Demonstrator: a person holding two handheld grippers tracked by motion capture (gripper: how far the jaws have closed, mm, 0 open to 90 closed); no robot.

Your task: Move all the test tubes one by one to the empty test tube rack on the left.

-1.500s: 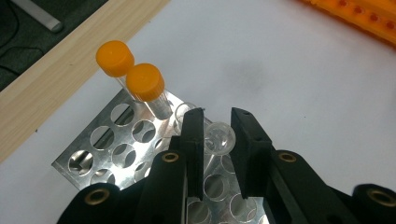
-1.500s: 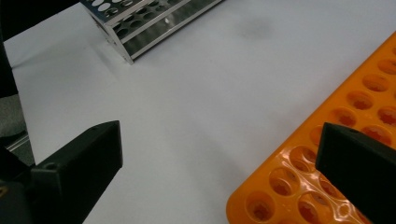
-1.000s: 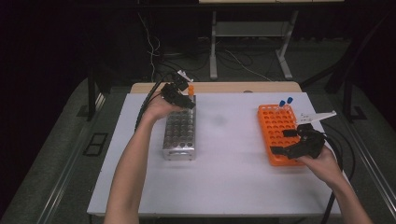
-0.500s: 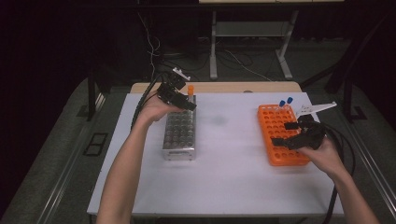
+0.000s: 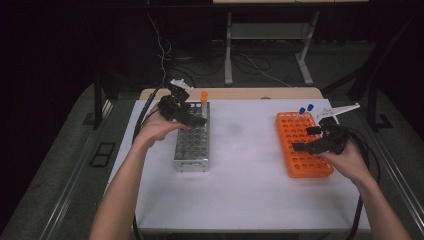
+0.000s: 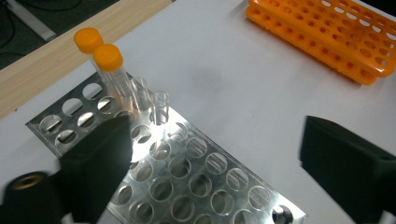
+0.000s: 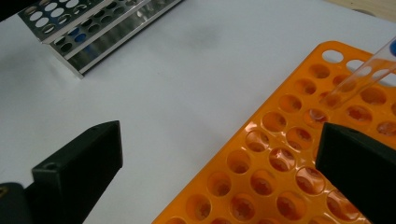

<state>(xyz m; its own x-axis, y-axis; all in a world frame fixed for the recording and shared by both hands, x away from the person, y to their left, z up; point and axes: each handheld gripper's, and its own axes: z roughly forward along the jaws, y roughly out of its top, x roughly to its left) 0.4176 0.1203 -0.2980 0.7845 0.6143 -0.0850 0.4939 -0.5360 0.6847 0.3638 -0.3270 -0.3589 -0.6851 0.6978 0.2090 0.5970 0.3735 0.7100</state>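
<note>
Over the metal rack [image 5: 192,137], left gripper [image 5: 196,116] with fingers just opened, empty, orange-capped tubes [image 6: 106,59] just beyond, right gripper [image 5: 306,139] open above orange rack [image 5: 302,150].

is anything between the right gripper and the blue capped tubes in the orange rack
Nothing visible is. The right gripper hangs open over the orange rack; between it and the blue-capped tubes at the far end lie only empty holes.
</note>
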